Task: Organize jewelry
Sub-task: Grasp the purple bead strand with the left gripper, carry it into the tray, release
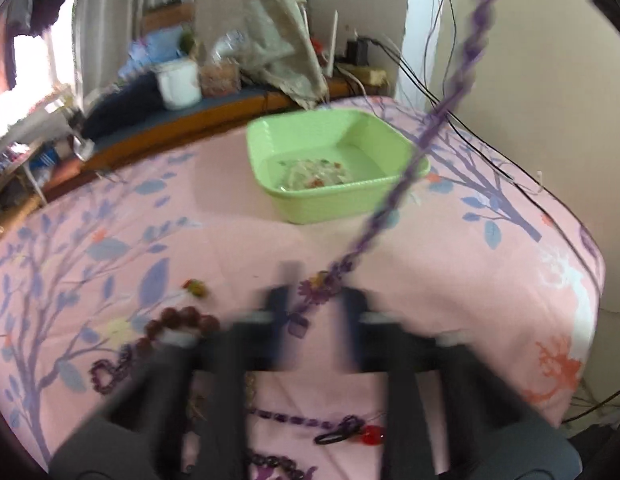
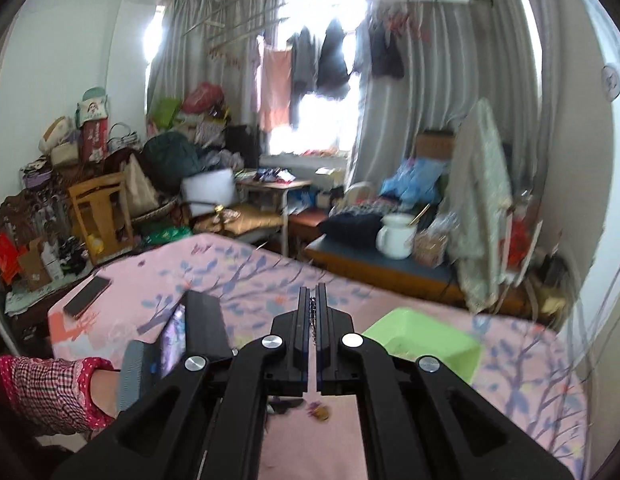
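Note:
A long purple bead necklace (image 1: 441,112) runs from the top right of the left wrist view down to a small pendant between my left gripper's fingers. My left gripper (image 1: 318,288) is blurred; its jaws show a gap wider than the necklace, over the pink blanket. My right gripper (image 2: 313,292) is raised above the bed and shut on a thin chain (image 2: 313,314) seen between its pads. The green basin (image 1: 333,200) sits further back on the bed with a little heap of jewelry (image 1: 313,174) inside; its corner (image 2: 421,344) shows in the right wrist view.
On the blanket near me lie a brown bead bracelet (image 1: 182,318), a dark purple bracelet (image 1: 106,376), another purple chain (image 1: 286,418) and a red bead (image 1: 371,436). A phone (image 2: 88,296) lies at the bed's left edge. A person's checked sleeve (image 2: 50,392) is at lower left.

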`<state>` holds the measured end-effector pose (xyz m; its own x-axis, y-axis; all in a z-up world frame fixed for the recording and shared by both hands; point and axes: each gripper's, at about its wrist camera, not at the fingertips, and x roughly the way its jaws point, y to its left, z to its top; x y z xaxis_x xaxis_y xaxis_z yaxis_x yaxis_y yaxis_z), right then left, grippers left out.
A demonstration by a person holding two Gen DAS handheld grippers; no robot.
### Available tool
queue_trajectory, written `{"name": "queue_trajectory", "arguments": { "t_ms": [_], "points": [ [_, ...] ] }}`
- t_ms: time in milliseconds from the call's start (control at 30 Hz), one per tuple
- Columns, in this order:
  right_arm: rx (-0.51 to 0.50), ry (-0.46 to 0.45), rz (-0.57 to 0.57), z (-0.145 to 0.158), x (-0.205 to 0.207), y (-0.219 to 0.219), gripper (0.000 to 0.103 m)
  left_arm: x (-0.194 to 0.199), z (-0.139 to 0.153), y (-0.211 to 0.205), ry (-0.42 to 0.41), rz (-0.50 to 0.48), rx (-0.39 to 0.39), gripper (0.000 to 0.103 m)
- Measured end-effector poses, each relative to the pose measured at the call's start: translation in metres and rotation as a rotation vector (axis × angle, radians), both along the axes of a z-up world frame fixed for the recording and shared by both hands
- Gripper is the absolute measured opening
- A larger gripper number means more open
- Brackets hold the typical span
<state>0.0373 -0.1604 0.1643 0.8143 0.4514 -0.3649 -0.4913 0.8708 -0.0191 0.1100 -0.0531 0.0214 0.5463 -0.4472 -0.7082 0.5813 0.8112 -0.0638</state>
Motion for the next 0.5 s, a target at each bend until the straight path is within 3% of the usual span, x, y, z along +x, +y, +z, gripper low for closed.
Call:
{"name": "queue_trajectory", "arguments": {
  "t_ms": [200, 333, 500],
  "points": [
    [0.063, -0.038, -0.075, 0.026, 0.009, -0.036, 0.000, 0.010, 0.071, 0.000, -0.068, -0.017, -0.094, 0.007],
    [0.155, -0.015, -0.096, 0.031, 0.028, -0.058, 0.000, 0.030, 0.135, -0.013, -0.119, -0.016, -0.161, 0.007],
    [0.263, 0.048, -0.132, 0.025, 0.058, -0.080, 0.000, 0.054, 0.186, -0.040, -0.156, -0.013, -0.218, 0.007]
  ]
}}
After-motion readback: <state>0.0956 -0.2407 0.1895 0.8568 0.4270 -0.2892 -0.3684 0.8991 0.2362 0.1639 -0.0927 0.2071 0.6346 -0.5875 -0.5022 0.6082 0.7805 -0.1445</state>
